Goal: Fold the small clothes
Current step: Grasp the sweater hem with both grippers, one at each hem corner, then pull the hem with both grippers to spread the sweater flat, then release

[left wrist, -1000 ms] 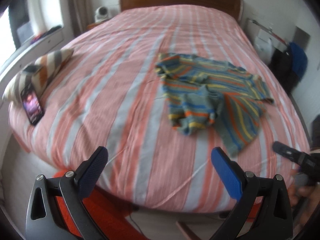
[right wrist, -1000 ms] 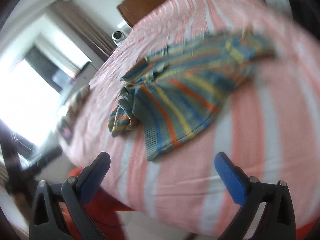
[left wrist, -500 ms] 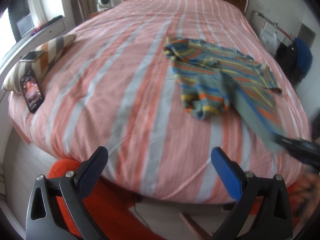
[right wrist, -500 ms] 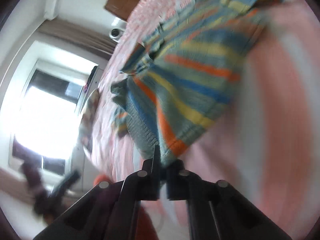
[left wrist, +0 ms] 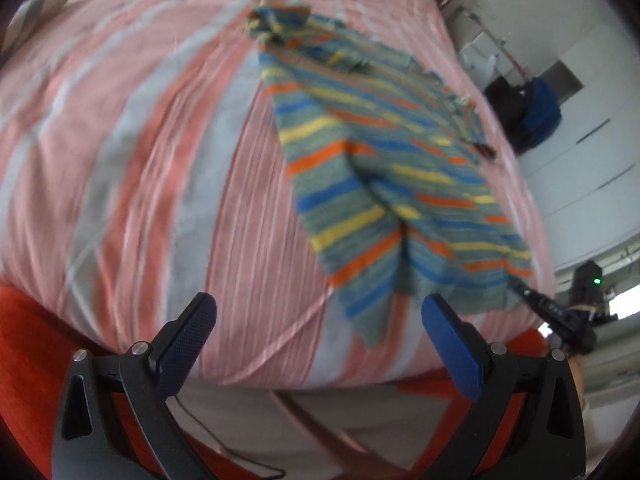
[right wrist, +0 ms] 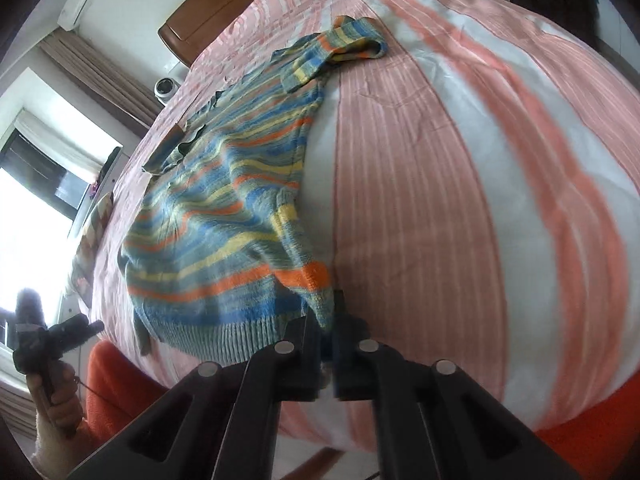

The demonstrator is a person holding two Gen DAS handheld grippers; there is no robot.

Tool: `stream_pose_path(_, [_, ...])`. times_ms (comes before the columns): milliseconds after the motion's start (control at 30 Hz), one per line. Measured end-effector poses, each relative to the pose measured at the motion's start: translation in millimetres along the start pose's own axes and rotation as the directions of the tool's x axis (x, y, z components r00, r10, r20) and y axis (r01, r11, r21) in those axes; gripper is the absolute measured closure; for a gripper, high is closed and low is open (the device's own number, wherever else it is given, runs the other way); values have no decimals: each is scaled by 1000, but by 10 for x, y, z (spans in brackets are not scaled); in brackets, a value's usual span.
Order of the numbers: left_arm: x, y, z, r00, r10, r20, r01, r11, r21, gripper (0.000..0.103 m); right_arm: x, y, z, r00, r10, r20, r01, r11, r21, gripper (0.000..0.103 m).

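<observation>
A small striped knit sweater [left wrist: 384,176] [right wrist: 224,216] in blue, yellow and orange lies stretched along the pink and white striped bed [left wrist: 160,152]. My right gripper [right wrist: 329,312] is shut on the sweater's ribbed hem corner at the bed's near edge, and it shows at the right in the left wrist view as a dark tip [left wrist: 532,296]. My left gripper [left wrist: 320,320] stands open above the bed's near edge. The other hem corner [left wrist: 368,328] hangs just between its blue pads, untouched.
An orange rug [left wrist: 32,340] lies on the floor below the bed's edge. A wooden headboard [right wrist: 208,12] stands at the far end. A striped pillow [right wrist: 94,220] lies by the window side. A dark bag [left wrist: 528,112] sits beside white cabinets.
My right gripper closed on the sweater's hem and pulled it toward the bed's near edge, stretching the sweater out. My left gripper dropped and tilted down toward the other hem corner.
</observation>
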State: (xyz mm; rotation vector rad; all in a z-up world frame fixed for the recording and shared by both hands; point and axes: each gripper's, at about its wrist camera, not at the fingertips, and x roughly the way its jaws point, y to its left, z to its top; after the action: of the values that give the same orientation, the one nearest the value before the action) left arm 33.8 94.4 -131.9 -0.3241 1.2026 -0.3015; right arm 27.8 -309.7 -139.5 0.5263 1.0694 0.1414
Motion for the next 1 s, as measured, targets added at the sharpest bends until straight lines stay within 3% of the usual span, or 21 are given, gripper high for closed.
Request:
stream_pose_path(33, [62, -43, -25, 1000, 12, -11, -12, 1000, 9, 3, -17, -14, -6, 1000, -1, 4, 1, 1000, -4, 99])
stream_pose_path(133, [311, -244, -95, 998, 45, -51, -42, 997, 68, 31, -29, -34, -31, 1000, 6, 10, -6, 1000, 0, 99])
stream_pose_path(200, [479, -365, -104, 994, 80, -69, -73, 992, 99, 32, -46, -39, -39, 1000, 8, 12, -8, 1000, 5, 99])
stream_pose_path(233, [511, -379, -98, 993, 100, -59, -94, 991, 100, 39, -49, -26, -36, 1000, 5, 15, -5, 1000, -1, 99])
stream_pose_path(267, [543, -388, -76, 992, 120, -42, -116, 989, 91, 50, -52, -7, -34, 1000, -1, 18, 2, 1000, -11, 99])
stream_pose_path(300, [547, -367, -45, 992, 123, -26, -121, 990, 67, 95, -53, 8, -38, 1000, -5, 19, 5, 1000, -19, 99])
stream_pose_path(333, [531, -329, -25, 995, 93, -34, -91, 995, 47, 100, -67, 17, -41, 1000, -6, 17, 7, 1000, -27, 99])
stream_pose_path(400, [349, -205, -1, 998, 42, -38, -41, 999, 11, 100, -119, 38, -23, 1000, 0, 6, 0, 999, -43, 99])
stream_pose_path(500, [-143, -30, -34, 1000, 11, -14, -10, 999, 46, 100, -381, 95, 19, 999, 32, -15, -33, 997, -76, 99])
stream_pose_path(633, [-588, 188, -42, 998, 63, -7, -63, 994, 95, 100, -631, 255, 72, 994, 89, -65, -95, 990, -105, 99])
stream_pose_path(767, [-461, 282, -26, 986, 166, -29, -161, 978, 130, 100, -564, 387, 41, 985, 117, -131, -131, 985, -111, 99])
stream_pose_path(900, [39, 311, -122, 969, 208, -132, -191, 973, 130, 101, -210, 282, -126, 978, -63, -199, 28, 985, -172, 100])
stream_pose_path(1000, [101, 263, -196, 966, 220, -139, -200, 969, 145, 101, -110, 73, -231, 970, -65, -234, 47, 995, -85, 100])
